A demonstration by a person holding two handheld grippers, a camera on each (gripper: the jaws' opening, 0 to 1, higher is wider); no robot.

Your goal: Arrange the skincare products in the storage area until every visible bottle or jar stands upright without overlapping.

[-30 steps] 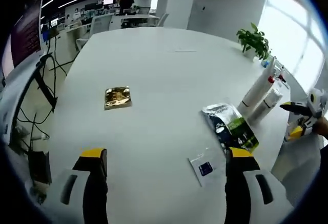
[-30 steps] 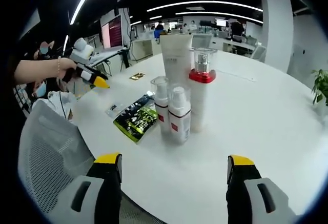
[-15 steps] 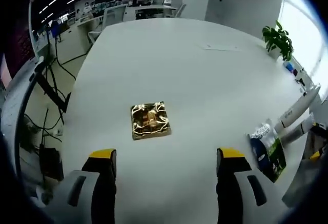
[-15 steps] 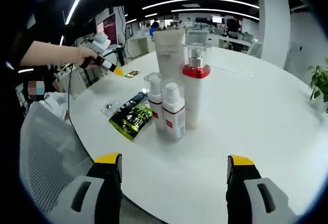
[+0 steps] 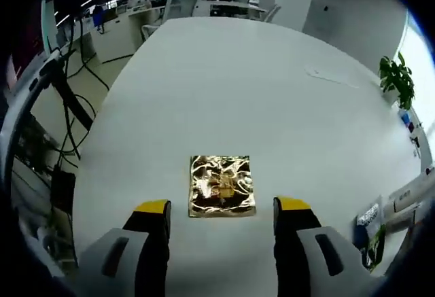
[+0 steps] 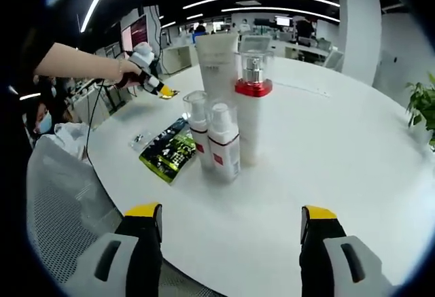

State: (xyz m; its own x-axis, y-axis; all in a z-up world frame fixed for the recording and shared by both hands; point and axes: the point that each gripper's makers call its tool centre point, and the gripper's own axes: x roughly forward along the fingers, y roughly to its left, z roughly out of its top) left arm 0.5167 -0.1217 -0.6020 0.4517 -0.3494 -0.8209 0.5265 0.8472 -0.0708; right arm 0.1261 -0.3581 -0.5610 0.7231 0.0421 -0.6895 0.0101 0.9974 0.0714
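Left gripper view: my left gripper point(image 5: 221, 208) stands with its jaws wide apart and holds nothing. The gold foil sachet point(image 5: 221, 185) lies flat on the white table point(image 5: 224, 79), between the two yellow jaw tips and just ahead of them. I judge it to be light, thin and soft, with a slick crinkled skin. A flat packet gives little to bite on. The hold should be taken across one edge, with the jaws low to the table, so that the foil lifts rather than slides. At the right margin a green-and-black pouch point(image 5: 371, 232) lies flat.

Right gripper view: my right gripper point(image 6: 231, 219) is also spread wide and empty, low over the near table edge. The skincare group stands upright near the middle: a tall white tube point(image 6: 219, 62), a red-collared pump bottle point(image 6: 253, 110) and two small pump bottles point(image 6: 223, 141) close together in front. The bottles look rigid and smooth, and somewhat top-heavy. Each should be gripped around the mid-body, not the pump cap. The green-and-black pouch lies flat just beside the small bottles. Beyond it, the left gripper hovers low over the gold sachet.
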